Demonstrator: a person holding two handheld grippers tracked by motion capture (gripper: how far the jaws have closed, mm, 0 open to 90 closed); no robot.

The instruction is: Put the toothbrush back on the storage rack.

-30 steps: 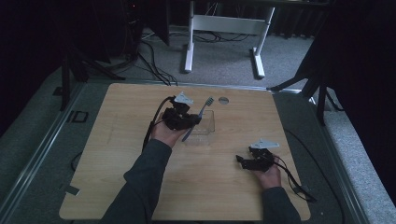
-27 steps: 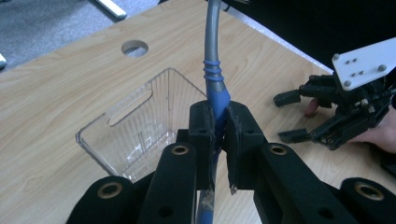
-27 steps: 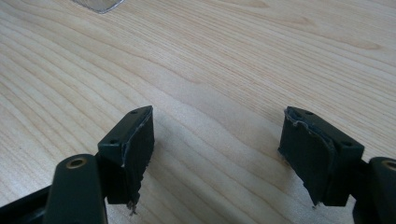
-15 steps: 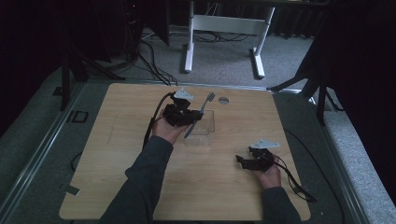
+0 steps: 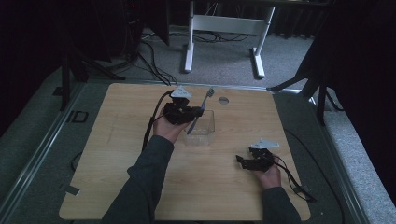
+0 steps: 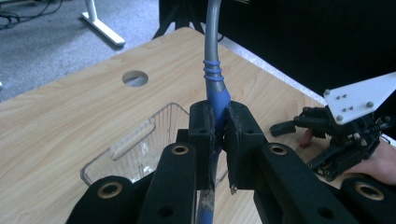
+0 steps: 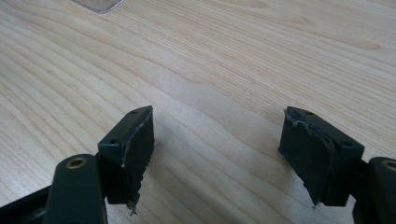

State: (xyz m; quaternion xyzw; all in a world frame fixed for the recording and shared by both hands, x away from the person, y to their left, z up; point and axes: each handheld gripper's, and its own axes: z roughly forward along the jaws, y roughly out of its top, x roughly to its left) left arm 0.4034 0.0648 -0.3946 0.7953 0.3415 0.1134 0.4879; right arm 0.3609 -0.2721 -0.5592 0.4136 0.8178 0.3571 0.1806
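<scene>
Wooden table (image 5: pixel 116 186), left hand-held gripper (image 6: pixel 218 122) clamping toothbrush (image 6: pixel 213 70)

Dark sleeves (image 5: pixel 140 186) — black fingers (image 7: pixel 133 144)

The left gripper (image 5: pixel 194 113) has its jaws clamped tight, forearm stretched forward — the right gripper (image 5: pixel 243 161) rests low, jaws spread wide.

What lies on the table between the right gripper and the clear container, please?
Nothing: in the high view, bare wooden table separates the right gripper from the clear container.
</scene>
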